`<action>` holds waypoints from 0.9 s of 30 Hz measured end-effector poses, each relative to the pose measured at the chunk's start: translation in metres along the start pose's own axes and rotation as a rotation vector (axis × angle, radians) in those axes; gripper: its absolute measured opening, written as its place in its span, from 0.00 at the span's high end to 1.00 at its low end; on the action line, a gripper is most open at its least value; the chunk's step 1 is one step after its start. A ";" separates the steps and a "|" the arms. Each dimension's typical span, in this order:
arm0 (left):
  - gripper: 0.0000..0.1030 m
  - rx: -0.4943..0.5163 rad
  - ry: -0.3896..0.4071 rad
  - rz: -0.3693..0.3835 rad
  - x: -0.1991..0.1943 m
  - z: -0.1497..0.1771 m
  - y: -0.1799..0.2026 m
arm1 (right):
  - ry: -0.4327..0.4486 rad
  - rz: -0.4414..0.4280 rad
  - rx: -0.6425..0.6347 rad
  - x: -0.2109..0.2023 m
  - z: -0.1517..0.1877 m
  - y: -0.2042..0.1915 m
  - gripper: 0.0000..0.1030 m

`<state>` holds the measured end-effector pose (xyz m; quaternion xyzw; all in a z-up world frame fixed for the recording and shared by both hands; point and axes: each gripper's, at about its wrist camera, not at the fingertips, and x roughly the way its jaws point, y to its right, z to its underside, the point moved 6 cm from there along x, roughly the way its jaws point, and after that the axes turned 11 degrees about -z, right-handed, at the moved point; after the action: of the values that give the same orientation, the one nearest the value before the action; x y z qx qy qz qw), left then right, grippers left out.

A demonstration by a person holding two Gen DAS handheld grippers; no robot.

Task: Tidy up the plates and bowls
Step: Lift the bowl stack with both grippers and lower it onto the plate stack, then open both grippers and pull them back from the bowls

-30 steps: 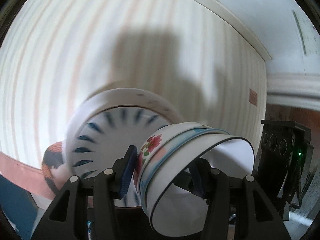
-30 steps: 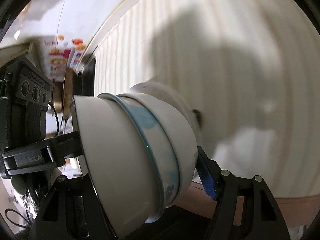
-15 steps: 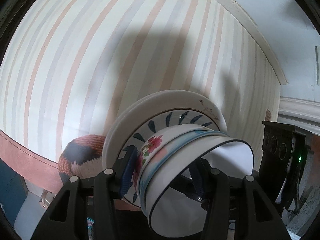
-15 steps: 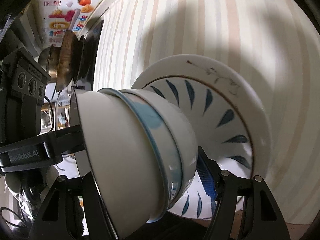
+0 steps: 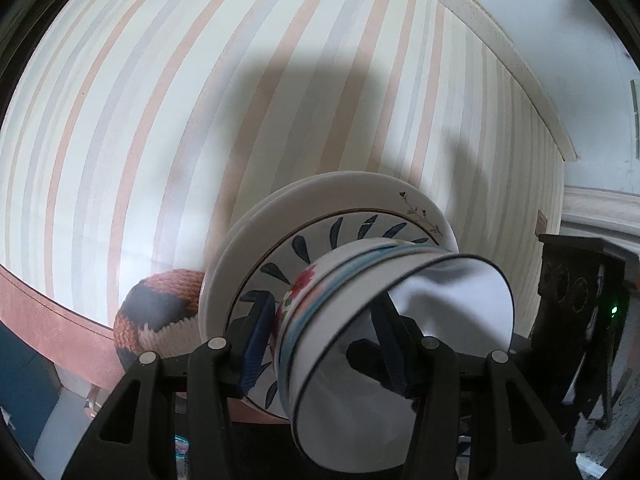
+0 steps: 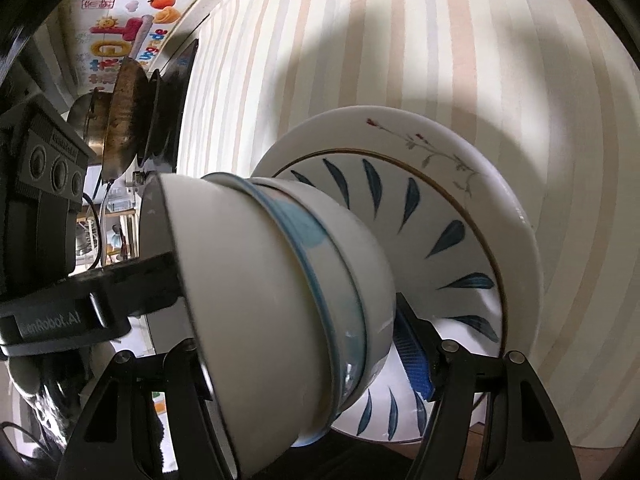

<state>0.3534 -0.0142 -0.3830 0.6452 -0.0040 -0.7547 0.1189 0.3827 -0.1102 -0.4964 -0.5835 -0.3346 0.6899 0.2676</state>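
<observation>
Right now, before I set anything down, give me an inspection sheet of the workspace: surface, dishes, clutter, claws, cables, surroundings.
Surface: striped tablecloth, shadowed over the middle.
Job's things: stack of three nested bowls tilted on its side, in front of the plate stack: a blue-leaf plate on a white plate with a sprig on its rim.
Clutter: knitted orange, dark and cream ball beside the plates.
Claws: left claw shut on the bowl stack, one finger inside, one outside; right claw shut on it from the opposite side.
Cables: dark cable by the left claw's body.
Surroundings: pans and a colourful poster at the back.
</observation>
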 end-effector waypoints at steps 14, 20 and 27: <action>0.54 0.062 0.137 -0.107 -0.030 0.010 0.006 | 0.049 0.081 -0.052 -0.018 0.008 -0.007 0.32; 0.54 0.116 0.273 -0.196 -0.059 0.026 0.009 | 0.125 0.177 -0.116 -0.049 0.017 -0.027 0.32; 0.50 0.169 0.436 -0.244 -0.094 0.054 0.009 | 0.249 0.295 -0.178 -0.085 0.052 -0.064 0.30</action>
<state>0.3151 -0.0134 -0.2805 0.7960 0.0366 -0.6034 -0.0290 0.3446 -0.1420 -0.3884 -0.7282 -0.2698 0.6119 0.1504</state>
